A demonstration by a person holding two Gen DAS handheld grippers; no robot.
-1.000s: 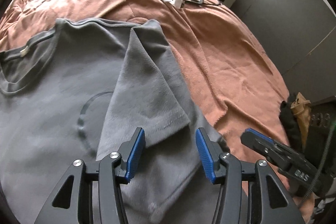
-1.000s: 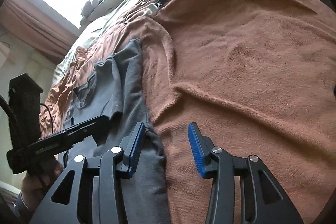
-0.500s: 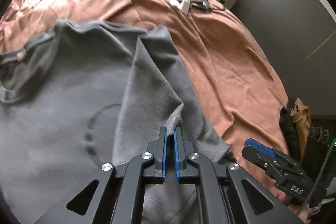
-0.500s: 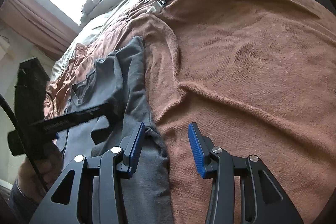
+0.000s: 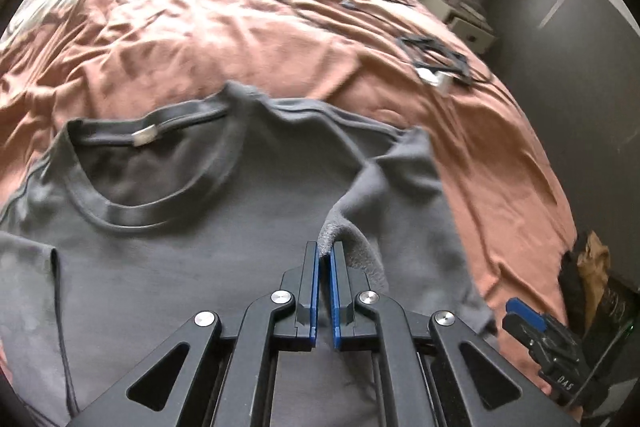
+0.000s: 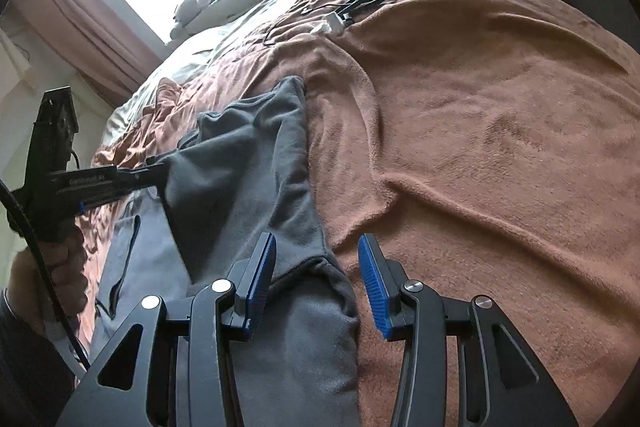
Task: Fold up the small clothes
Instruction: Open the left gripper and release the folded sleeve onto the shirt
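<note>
A wide bed covered by a rumpled terracotta fleece blanket [image 5: 400, 39] carries a grey cotton T-shirt [image 5: 168, 267] near its front edge; black cables with a white plug [image 5: 434, 65] lie toward the far right corner.

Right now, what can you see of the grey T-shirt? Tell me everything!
The grey T-shirt is soft, plain cotton by the look of it, with a round ribbed collar and a small pale label inside the neck. It lies front-up on the brown blanket. One sleeve is pinched and lifted by the left gripper, shut on it. The right gripper is open over its side edge.
</note>
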